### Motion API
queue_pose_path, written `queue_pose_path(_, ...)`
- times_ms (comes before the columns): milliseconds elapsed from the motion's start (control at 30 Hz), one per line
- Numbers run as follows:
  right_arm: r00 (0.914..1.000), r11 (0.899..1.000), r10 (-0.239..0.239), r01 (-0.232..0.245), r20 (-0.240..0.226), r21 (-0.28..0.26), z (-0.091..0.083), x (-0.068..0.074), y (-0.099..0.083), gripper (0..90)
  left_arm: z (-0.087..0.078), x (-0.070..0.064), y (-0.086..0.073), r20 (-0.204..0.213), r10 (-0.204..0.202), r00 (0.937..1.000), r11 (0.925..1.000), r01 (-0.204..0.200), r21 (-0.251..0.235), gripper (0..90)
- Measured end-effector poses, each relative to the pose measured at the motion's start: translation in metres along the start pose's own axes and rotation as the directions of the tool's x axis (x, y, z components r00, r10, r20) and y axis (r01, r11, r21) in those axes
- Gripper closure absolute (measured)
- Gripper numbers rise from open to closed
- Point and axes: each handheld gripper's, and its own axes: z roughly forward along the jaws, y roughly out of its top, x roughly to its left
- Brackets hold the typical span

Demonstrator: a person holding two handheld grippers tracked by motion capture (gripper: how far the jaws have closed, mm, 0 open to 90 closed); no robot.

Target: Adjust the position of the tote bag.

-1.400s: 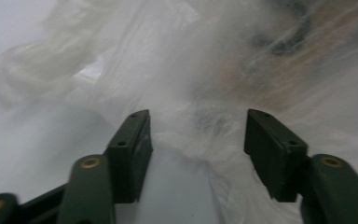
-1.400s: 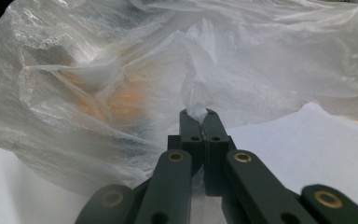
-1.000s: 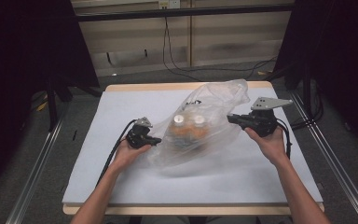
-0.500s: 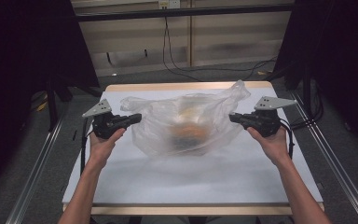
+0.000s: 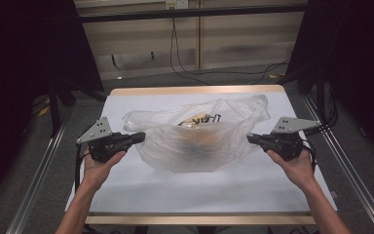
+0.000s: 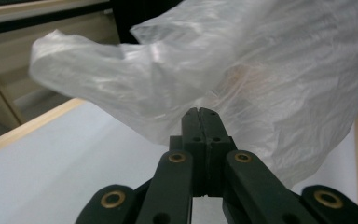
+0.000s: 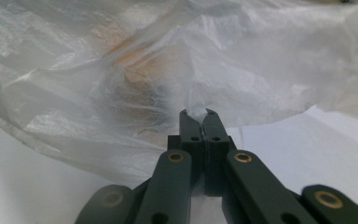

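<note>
- On the near half of the table (image 5: 126, 195), white cover, two forearms come in from the bottom edge, one gripper each.
- Left gripper (image 5: 139, 137): jaws pressed flat together in its own view, tips just at the bag film. Can't tell whether any plastic is pinched between them; high view shows the tip touching or just short of the bag's left edge.
- Right gripper (image 5: 250, 138): jaws closed on a bunched tuft of plastic; the tuft pokes out between the tips in the right gripper view (image 7: 198, 113).
- Between the two grippers: clear plastic bag (image 5: 195, 134), long axis running left-right across the table, stretched from one claw towards the other. It lies right of the left claw and left of the right claw; both are about equally near their ends.
- Bag sags in the middle, its belly at or just above the table.
- Inside the bag: blurred orange-brown contents (image 5: 199, 144) sitting low at centre; some dark lettering near the top. Can't identify them through the film.
- Judgement: the next move depends on both ends staying level; the left grip needs confirming, since only the right hold is sure.
- Far side: table edge, cables (image 5: 185, 58) on the floor beyond.
</note>
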Motion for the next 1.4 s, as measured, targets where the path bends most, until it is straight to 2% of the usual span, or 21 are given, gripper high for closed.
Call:
queue_pose_path(133, 1.0000, 1.000, 0.003, -0.003, 0.004, 0.006, 0.002, -0.001, -0.004, 89.7, 0.003, 0.002, -0.011, -0.018, 0.004, 0.9998, 0.9992, -0.003, 0.039, 90.0)
queue_pose_path(200, 0.9999, 1.000, 0.005, -0.005, 0.011, 0.003, 0.006, -0.003, -0.006, 89.8, 0.006, 0.004, -0.016, -0.015, -0.013, 0.9998, 0.9988, 0.013, 0.047, 90.0)
queue_pose_path(233, 0.9998, 1.000, 0.013, -0.013, 0.014, 0.006, 0.008, -0.003, -0.008, 89.8, 0.009, 0.005, -0.018, -0.023, -0.004, 0.9997, 0.9982, 0.005, 0.060, 90.0)
queue_pose_path(400, 0.9997, 0.998, 0.019, -0.019, 0.017, 0.058, 0.031, -0.004, -0.017, 89.7, 0.027, 0.005, -0.024, -0.039, 0.013, 0.9991, 0.9938, -0.008, 0.111, 90.0)
queue_pose_path(467, 0.9998, 0.997, 0.020, -0.021, 0.009, 0.073, 0.040, -0.004, -0.018, 89.8, 0.034, 0.005, -0.027, -0.018, 0.012, 0.9998, 0.9923, -0.010, 0.123, 90.0)
queue_pose_path(533, 0.9999, 0.996, 0.008, -0.009, 0.012, 0.090, 0.047, -0.003, -0.018, 89.8, 0.039, 0.005, -0.032, 0.013, 0.026, 0.9996, 0.9877, -0.028, 0.154, 90.0)
queue_pose_path(700, 0.9997, 0.993, 0.013, -0.010, -0.019, 0.115, 0.055, -0.002, -0.025, 89.8, 0.048, 0.006, -0.047, 0.033, 0.005, 0.9994, 0.9795, -0.012, 0.201, 90.0)
queue_pose_path(800, 0.9996, 0.991, 0.022, -0.019, -0.018, 0.131, 0.057, -0.003, -0.031, 89.8, 0.053, 0.005, -0.052, 0.037, 0.017, 0.9992, 0.9710, -0.026, 0.238, 90.0)
queue_pose_path(867, 0.9995, 0.989, 0.023, -0.020, -0.021, 0.147, 0.060, -0.004, -0.035, 89.8, 0.058, 0.002, -0.054, 0.033, 0.043, 0.9985, 0.9578, -0.051, 0.283, 90.0)
queue_pose_path(933, 0.9994, 0.986, 0.027, -0.023, -0.022, 0.164, 0.063, -0.004, -0.039, 89.7, 0.063, 0.000, -0.057, 0.036, 0.056, 0.9978, 0.9500, -0.064, 0.306, 90.0)
queue_pose_path(967, 0.9994, 0.985, 0.027, -0.022, -0.024, 0.170, 0.065, -0.005, -0.041, 89.7, 0.065, -0.001, -0.059, 0.046, 0.055, 0.9974, 0.9503, -0.067, 0.304, 90.0)
queue_pose_path(1100, 0.9993, 0.982, 0.030, -0.024, -0.025, 0.189, 0.068, -0.008, -0.046, 89.7, 0.070, 0.001, -0.062, 0.036, 0.070, 0.9969, 0.9374, -0.078, 0.339, 90.0)
queue_pose_path(1133, 0.9991, 0.981, 0.035, -0.030, -0.024, 0.192, 0.068, -0.009, -0.047, 89.8, 0.071, 0.003, -0.064, 0.030, 0.065, 0.9974, 0.9358, -0.071, 0.345, 90.0)
queue_pose_path(1167, 0.9991, 0.980, 0.039, -0.035, -0.019, 0.195, 0.069, -0.010, -0.049, 89.8, 0.072, 0.004, -0.066, 0.028, 0.051, 0.9983, 0.9390, -0.058, 0.339, 90.0)
queue_pose_path(1367, 0.9986, 0.972, 0.051, -0.045, -0.017, 0.230, 0.075, -0.014, -0.058, 89.8, 0.077, 0.005, -0.071, 0.010, 0.081, 0.9966, 0.9176, -0.079, 0.390, 90.0)
queue_pose_path(1400, 0.9988, 0.972, 0.047, -0.042, -0.016, 0.232, 0.076, -0.014, -0.059, 89.8, 0.078, 0.006, -0.071, -0.001, 0.094, 0.9956, 0.9104, -0.086, 0.405, 90.0)
